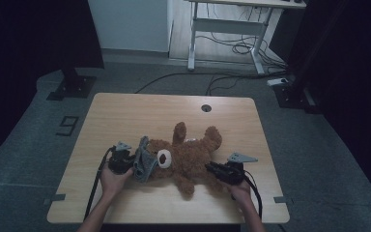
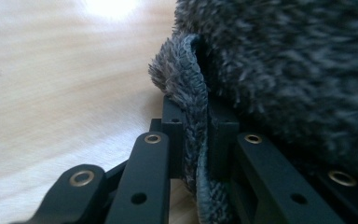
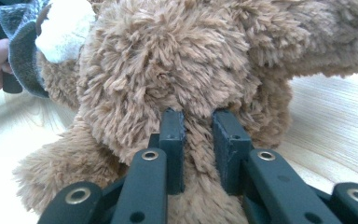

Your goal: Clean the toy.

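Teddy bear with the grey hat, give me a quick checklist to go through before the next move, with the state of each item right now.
1. Left gripper clamped on the grey hat: ok, the hat's edge sits pinched between the jaws.
2. Right gripper clamped on the teddy bear: ok, a fold of brown fur is pressed between the jaws.
3. Hat at the bear's head: ok, in the high view it lies against the head end, beside the white muzzle.
4. Hat fully over the head: cannot tell, it looks bunched at one side.
5. Bear resting on the table: ok, it lies flat, well inside the edges.
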Action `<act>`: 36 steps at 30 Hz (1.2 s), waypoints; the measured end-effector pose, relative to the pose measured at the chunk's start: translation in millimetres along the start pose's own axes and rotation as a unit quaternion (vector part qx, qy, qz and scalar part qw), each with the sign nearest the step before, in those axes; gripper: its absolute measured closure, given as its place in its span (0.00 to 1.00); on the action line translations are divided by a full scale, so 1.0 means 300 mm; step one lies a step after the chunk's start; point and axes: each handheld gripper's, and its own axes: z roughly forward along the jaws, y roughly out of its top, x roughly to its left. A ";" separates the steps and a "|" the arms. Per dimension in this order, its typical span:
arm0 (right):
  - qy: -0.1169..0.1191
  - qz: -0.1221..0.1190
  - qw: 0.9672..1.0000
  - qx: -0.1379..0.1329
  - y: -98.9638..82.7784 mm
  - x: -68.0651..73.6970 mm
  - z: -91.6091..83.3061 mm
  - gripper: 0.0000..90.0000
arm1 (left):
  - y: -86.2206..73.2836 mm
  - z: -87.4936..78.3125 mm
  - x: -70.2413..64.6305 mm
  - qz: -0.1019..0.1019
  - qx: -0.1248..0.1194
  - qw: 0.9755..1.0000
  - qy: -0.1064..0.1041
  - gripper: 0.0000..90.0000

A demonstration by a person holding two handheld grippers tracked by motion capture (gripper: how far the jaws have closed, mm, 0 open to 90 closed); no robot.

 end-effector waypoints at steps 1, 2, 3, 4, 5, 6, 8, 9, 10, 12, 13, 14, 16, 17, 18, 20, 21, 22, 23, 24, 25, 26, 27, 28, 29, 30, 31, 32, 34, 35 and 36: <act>-0.002 -0.002 1.000 0.001 0.000 0.001 0.002 0.84 | 0.004 0.003 -0.001 -0.002 0.001 1.000 -0.006 0.89; -0.003 -0.003 1.000 0.001 0.000 0.002 0.004 0.84 | 0.011 0.007 -0.005 -0.003 0.002 1.000 -0.008 0.89; -0.006 -0.005 1.000 0.002 0.000 0.002 0.007 0.85 | 0.019 0.011 -0.011 0.001 0.004 1.000 -0.007 0.89; -0.008 -0.006 1.000 0.003 0.001 0.003 0.010 0.85 | 0.028 0.015 -0.016 0.004 0.005 1.000 -0.004 0.89; -0.010 -0.009 1.000 0.005 0.002 0.000 0.012 0.85 | 0.038 0.019 -0.019 0.006 0.005 1.000 -0.001 0.89; -0.010 -0.009 1.000 0.005 0.002 0.000 0.012 0.85 | 0.038 0.019 -0.019 0.006 0.005 1.000 -0.001 0.89; -0.025 -0.015 1.000 0.002 0.009 -0.011 0.018 0.85 | 0.067 0.036 -0.014 0.005 0.005 1.000 -0.005 0.89; -0.025 -0.015 1.000 0.002 0.009 -0.011 0.018 0.85 | 0.067 0.036 -0.014 0.005 0.005 1.000 -0.005 0.89; -0.034 -0.015 0.999 0.000 0.015 -0.020 0.023 0.85 | 0.086 0.048 -0.009 0.004 0.009 1.000 -0.006 0.89; -0.044 -0.018 0.999 -0.003 0.022 -0.031 0.028 0.85 | 0.109 0.048 -0.006 0.005 0.011 1.000 -0.006 0.89; -0.047 -0.019 0.999 -0.003 0.025 -0.036 0.030 0.85 | 0.124 0.040 -0.005 0.005 0.008 1.000 -0.007 0.89; -0.052 -0.019 0.998 -0.003 0.028 -0.041 0.032 0.85 | 0.141 0.025 -0.002 0.003 0.000 1.000 -0.011 0.89; -0.061 -0.016 0.998 -0.006 0.031 -0.054 0.035 0.85 | 0.181 -0.014 -0.003 -0.001 -0.023 1.000 -0.018 0.89; -0.063 -0.016 0.998 -0.006 0.030 -0.059 0.035 0.85 | 0.181 -0.014 -0.003 -0.001 -0.023 1.000 -0.018 0.89; -0.063 -0.016 0.998 -0.006 0.030 -0.059 0.035 0.85 | 0.209 -0.040 -0.009 0.001 -0.035 0.999 -0.023 0.89; -0.062 -0.008 0.998 -0.006 0.029 -0.070 0.034 0.85 | 0.252 -0.069 -0.029 0.012 -0.047 0.999 -0.023 0.88; -0.065 -0.012 0.998 -0.004 0.030 -0.070 0.034 0.85 | 0.307 -0.091 -0.067 0.030 -0.059 0.998 -0.016 0.88; -0.066 -0.012 0.998 -0.003 0.030 -0.069 0.033 0.85 | 0.335 -0.098 -0.085 0.039 -0.064 0.997 -0.017 0.88; -0.067 -0.013 0.998 -0.003 0.029 -0.069 0.033 0.85 | 0.360 -0.104 -0.104 0.043 -0.072 0.996 -0.021 0.88; -0.068 -0.011 0.998 -0.002 0.029 -0.070 0.033 0.85 | 0.385 -0.108 -0.122 0.049 -0.081 0.995 -0.026 0.88; -0.067 -0.012 0.998 -0.003 0.029 -0.072 0.032 0.85 | 0.407 -0.110 -0.138 0.050 -0.088 0.994 -0.035 0.88; -0.066 -0.011 0.998 -0.003 0.030 -0.072 0.032 0.85 | 0.426 -0.110 -0.153 0.053 -0.094 0.993 -0.045 0.88; -0.064 -0.012 0.998 -0.004 0.030 -0.072 0.033 0.85 | 0.443 -0.104 -0.167 0.054 -0.095 0.993 -0.054 0.88; -0.061 -0.014 0.998 -0.004 0.030 -0.072 0.034 0.85 | 0.456 -0.094 -0.180 0.059 -0.094 0.992 -0.056 0.88; -0.060 -0.017 0.998 -0.004 0.030 -0.070 0.035 0.85 | 0.467 -0.081 -0.193 0.062 -0.090 0.992 -0.057 0.88; -0.060 -0.018 0.998 -0.004 0.030 -0.069 0.036 0.85 | 0.475 -0.065 -0.205 0.065 -0.088 0.992 -0.060 0.88; -0.060 -0.018 0.998 -0.005 0.030 -0.069 0.038 0.85 | 0.481 -0.047 -0.216 0.066 -0.087 0.992 -0.066 0.88; -0.060 -0.016 0.998 -0.006 0.030 -0.069 0.038 0.85 | 0.487 -0.026 -0.227 0.066 -0.081 0.992 -0.070 0.88; -0.059 -0.016 0.998 -0.007 0.030 -0.071 0.037 0.85 | 0.495 0.021 -0.248 0.079 -0.065 0.993 -0.061 0.87; -0.060 -0.017 0.998 -0.005 0.030 -0.069 0.036 0.85 | 0.497 0.045 -0.254 0.085 -0.054 0.994 -0.051 0.87; -0.061 -0.020 0.998 -0.006 0.030 -0.067 0.036 0.85 | 0.496 0.070 -0.254 0.088 -0.044 0.994 -0.042 0.87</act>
